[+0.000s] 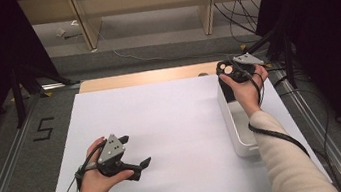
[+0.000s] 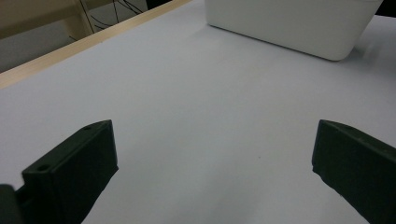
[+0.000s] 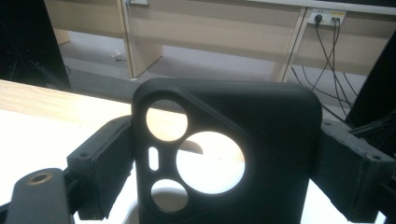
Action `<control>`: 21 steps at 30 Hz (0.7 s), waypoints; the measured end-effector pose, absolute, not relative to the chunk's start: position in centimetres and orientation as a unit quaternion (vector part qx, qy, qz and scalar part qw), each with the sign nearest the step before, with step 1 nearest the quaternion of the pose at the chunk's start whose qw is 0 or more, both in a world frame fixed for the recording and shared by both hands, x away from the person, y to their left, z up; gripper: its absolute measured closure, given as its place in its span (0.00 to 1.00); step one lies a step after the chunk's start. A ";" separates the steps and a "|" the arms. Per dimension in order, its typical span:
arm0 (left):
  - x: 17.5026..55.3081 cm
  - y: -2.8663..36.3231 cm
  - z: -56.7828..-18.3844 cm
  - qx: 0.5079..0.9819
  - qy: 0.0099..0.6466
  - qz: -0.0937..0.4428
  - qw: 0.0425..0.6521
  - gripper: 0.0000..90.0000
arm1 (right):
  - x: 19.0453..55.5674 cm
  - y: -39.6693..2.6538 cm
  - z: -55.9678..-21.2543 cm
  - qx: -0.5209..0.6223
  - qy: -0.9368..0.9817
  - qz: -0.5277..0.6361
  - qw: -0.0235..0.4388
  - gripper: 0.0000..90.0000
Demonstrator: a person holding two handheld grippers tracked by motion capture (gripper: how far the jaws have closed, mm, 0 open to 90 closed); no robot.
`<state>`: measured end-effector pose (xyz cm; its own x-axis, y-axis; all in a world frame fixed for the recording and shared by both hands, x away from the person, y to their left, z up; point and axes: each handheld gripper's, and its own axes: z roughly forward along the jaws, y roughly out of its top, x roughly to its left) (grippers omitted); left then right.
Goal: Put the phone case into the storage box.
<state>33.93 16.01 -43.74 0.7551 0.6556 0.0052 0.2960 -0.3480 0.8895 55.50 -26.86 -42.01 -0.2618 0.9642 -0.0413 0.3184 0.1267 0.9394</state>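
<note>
Left tongs (image 1: 140, 165): near edge of worktop, jaws wide apart, nothing between them, low over the white sheet.
White sheet (image 1: 163, 127): covers most of the worktop (image 1: 146, 77), plain and smooth; bare wood strip along the far edge.
White bin (image 1: 242, 139): on the sheet's right side, long and narrow, open-topped.
Right tongs (image 1: 228, 70): above the bin's far end, clamped on a black phone case (image 3: 261, 154) across its width.
Phone case: upright between the pads, camera cut-outs showing light through.
Floor (image 1: 10, 159): grey, marked with a black "5" (image 1: 43, 129) at left, metal rails either side.
Beyond: pale wooden furniture legs, loose cables, dark curtains on both flanks.
</note>
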 end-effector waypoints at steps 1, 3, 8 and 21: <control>33.9 16.0 -43.7 0.800 0.297 0.185 0.487 0.00 | 55.6 -26.9 -42.0 0.489 0.656 0.447 0.362 0.16; 33.9 16.0 -43.7 0.800 0.297 0.185 0.487 0.00 | 55.6 -27.0 -42.1 0.491 0.655 0.446 0.361 0.15; 33.9 16.0 -43.8 0.800 0.297 0.184 0.488 0.00 | 55.7 -27.0 -42.1 0.492 0.656 0.444 0.360 0.15; 34.0 16.0 -43.7 0.800 0.297 0.185 0.487 0.00 | 56.0 -26.8 -42.6 0.488 0.671 0.431 0.356 0.03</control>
